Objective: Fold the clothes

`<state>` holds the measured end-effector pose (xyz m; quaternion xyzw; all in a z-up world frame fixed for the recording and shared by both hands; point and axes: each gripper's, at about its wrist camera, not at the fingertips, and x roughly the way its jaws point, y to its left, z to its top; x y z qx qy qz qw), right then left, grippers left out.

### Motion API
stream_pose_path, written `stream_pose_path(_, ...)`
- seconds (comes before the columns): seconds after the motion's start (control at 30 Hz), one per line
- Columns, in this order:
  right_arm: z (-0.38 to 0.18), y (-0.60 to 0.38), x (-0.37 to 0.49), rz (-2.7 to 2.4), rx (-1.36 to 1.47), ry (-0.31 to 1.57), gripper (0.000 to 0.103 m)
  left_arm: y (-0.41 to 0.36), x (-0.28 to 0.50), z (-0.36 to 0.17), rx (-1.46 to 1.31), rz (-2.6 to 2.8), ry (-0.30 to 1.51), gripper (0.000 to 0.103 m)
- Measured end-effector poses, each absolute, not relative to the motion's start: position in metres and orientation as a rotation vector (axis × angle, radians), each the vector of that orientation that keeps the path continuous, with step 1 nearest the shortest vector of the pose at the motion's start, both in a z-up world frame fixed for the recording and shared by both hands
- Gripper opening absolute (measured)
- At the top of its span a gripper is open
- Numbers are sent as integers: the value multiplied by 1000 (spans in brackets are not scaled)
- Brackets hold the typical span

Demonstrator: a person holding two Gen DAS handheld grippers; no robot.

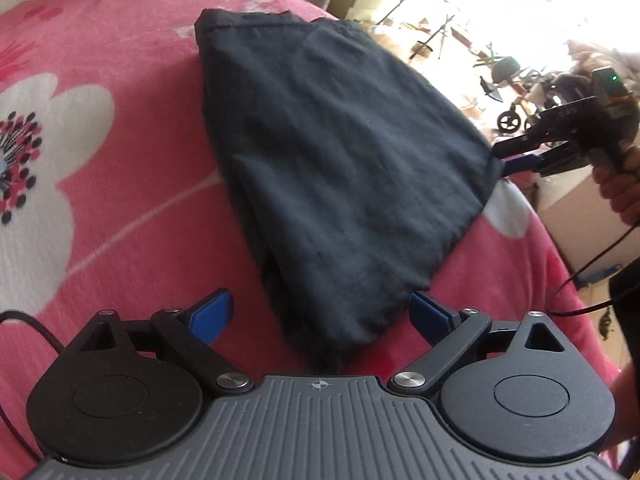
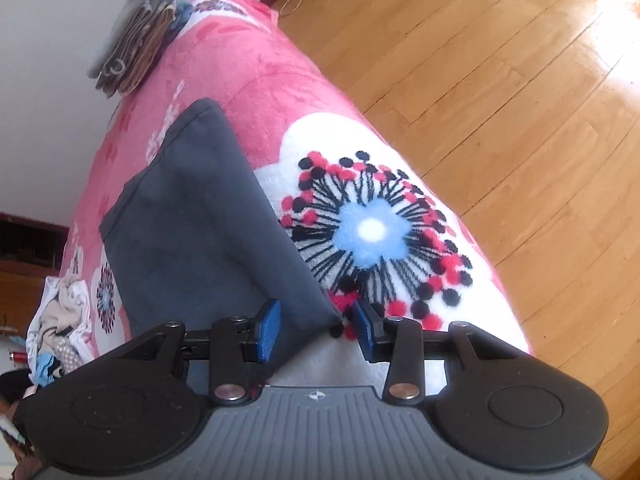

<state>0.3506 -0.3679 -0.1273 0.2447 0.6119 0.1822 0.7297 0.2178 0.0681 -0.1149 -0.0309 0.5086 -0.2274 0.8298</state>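
A dark folded garment (image 1: 340, 152) lies flat on a pink flowered blanket (image 1: 120, 160). My left gripper (image 1: 320, 316) is open, its blue pads on either side of the garment's near corner, not touching it. My right gripper (image 2: 316, 324) is open too, with the garment's near corner (image 2: 320, 308) between its blue pads. The garment also shows in the right wrist view (image 2: 192, 232). In the left wrist view the right gripper (image 1: 508, 158) sits at the garment's right corner, its jaws slightly apart.
A stack of folded brownish clothes (image 2: 136, 44) lies at the blanket's far end. A pile of loose clothes (image 2: 60, 320) lies at the left. Wooden floor (image 2: 480, 80) runs beside the bed. A cluttered room with wheeled equipment (image 1: 516, 100) lies beyond.
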Motion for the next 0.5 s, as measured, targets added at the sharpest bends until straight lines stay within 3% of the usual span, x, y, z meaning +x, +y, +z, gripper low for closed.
stream_pose_path(0.2, -132, -370, 352, 455, 538, 1357, 40, 61, 208, -125, 24, -460, 1044, 96)
stream_pose_path(0.27, -132, -369, 351, 472, 524, 1355, 30, 61, 208, -123, 37, -456, 1047, 96)
stream_pose_path(0.3, -131, -369, 352, 474, 512, 1353, 17, 62, 209, -123, 39, -455, 1053, 96)
stream_pose_path(0.33, -131, -368, 352, 475, 499, 1351, 13, 63, 210, -122, 40, -453, 1059, 96)
stream_pose_path(0.5, -130, -366, 353, 484, 436, 1340, 9, 61, 211, -127, 49, -452, 1073, 96)
